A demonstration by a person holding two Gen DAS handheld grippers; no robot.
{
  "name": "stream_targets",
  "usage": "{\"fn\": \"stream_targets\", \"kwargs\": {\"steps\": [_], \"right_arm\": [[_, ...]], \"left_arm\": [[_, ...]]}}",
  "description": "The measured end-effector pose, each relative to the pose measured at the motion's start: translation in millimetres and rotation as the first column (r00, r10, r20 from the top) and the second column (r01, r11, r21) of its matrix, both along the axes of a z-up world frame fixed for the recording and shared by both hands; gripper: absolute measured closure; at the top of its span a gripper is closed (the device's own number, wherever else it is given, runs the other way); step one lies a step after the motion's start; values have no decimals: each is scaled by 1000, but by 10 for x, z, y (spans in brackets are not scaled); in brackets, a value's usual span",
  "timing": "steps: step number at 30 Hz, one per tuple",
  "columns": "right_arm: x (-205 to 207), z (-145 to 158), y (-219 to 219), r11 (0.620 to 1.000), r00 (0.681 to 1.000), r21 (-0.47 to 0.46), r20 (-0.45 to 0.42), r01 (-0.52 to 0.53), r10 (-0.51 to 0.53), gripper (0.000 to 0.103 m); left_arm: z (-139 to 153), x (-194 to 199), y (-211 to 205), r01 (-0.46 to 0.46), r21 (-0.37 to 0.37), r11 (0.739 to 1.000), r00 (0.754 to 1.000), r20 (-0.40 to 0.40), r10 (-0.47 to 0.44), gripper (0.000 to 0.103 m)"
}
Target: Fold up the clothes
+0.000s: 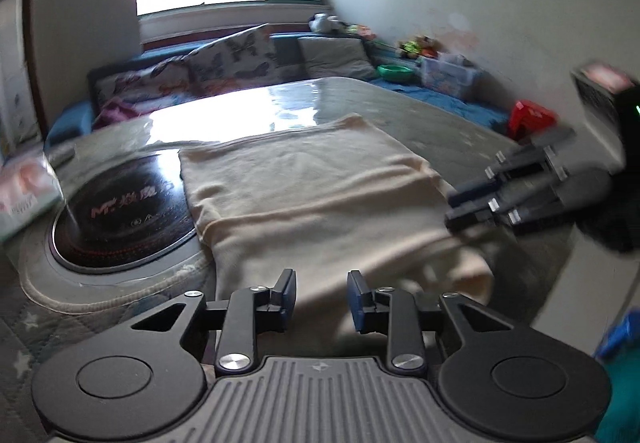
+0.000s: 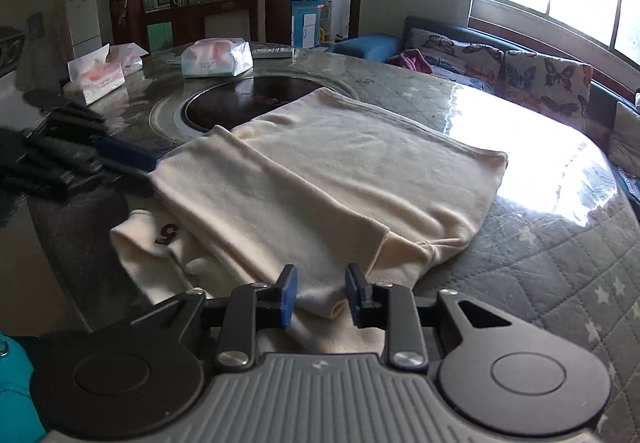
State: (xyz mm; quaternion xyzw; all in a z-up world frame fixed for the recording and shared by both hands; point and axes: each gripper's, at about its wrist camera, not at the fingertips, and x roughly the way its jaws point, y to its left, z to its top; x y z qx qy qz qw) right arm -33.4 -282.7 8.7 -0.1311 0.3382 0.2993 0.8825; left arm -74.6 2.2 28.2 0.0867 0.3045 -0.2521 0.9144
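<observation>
Living-room setup: round glass-topped table (image 2: 520, 227) over a quilted cover, sofa and window behind. Cream garment (image 2: 320, 179) lies on the table, partly folded, its far edge overlapping the dark inset hob (image 2: 224, 111) at the table's centre; a layer is doubled across its middle and a printed "5" shows on the loose near corner. Right gripper (image 2: 321, 293) sits just over the garment's near edge, jaws partly apart, nothing held. Left gripper (image 1: 322, 297) hovers at the garment's other side, jaws likewise parted and empty (that view is motion-blurred). Fabric looks like a light, soft knit: limp, will drape and bunch, likely slides easily on glass. Best hold, I'd judge: pinch corners or hem, both layers together, keep tension between grippers.
</observation>
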Motion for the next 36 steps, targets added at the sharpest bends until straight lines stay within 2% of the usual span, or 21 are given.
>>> {"fn": "stream_targets", "kwargs": {"steps": [8,11,16,20,22,29,31,32,36], "right_arm": [[-131,44,-28,999,999,-42,18,-32,32,72],[-186,78,-49,998,999,-51,26,-35,36,68],[-291,122,-76,997,998,-62,37,-55,57,64],[-356,117,-49,993,996,-87,46,-77,81,61],[-385,120,-39,992,995,-95,52,-84,89,52],[-447,106,-31,987,992,-131,72,-92,102,44],[-470,91,-28,985,991,-140,77,-102,113,37],[-481,83,-26,984,990,-144,79,-106,118,36],[-522,55,-9,978,985,-161,87,-135,150,30]], "left_arm": [[-159,-281,-111,99,150,984,992,69,-110,72],[-192,-319,-135,125,182,975,987,80,-141,72],[-210,-347,-103,129,225,966,981,116,-158,70],[-284,-337,-178,152,258,954,971,144,-193,64],[-317,-342,-205,163,265,950,966,154,-209,64],[-389,-358,-285,184,280,942,950,194,-243,64],[-407,-362,-306,189,284,940,946,205,-252,69],[-409,-359,-307,190,282,940,944,211,-254,71],[-394,-309,-288,183,252,950,946,217,-239,92]]}}
